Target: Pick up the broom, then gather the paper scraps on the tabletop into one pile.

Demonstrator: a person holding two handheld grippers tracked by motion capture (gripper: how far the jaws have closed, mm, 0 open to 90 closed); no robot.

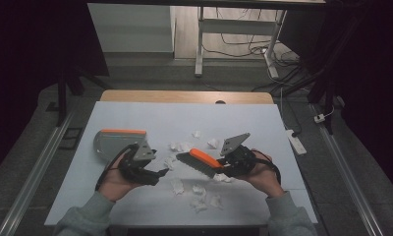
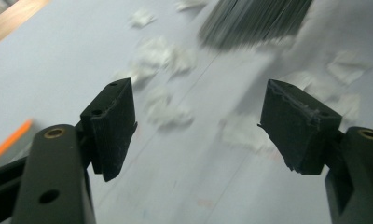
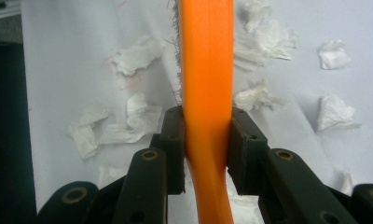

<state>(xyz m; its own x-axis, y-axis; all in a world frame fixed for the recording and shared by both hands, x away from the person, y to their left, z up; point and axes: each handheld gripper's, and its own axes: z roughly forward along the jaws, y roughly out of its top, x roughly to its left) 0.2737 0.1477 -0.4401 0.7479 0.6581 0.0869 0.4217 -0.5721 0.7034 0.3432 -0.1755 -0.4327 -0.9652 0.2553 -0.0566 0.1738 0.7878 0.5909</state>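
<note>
Brush (image 1: 200, 162): clamped in right gripper (image 1: 227, 168). Left gripper (image 1: 161, 173): jaws wide, empty. Dustpan (image 1: 117, 142) near left edge; scraps (image 1: 199, 194) unswept.

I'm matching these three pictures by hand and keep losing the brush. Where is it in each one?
High view: the brush lies mid-table, its orange handle in the right gripper.
Left gripper view: its grey bristles at the top edge, blurred.
Right gripper view: its orange handle runs up the middle between the shut jaws.
Shared landmark: the white paper scraps scattered around it.
</note>
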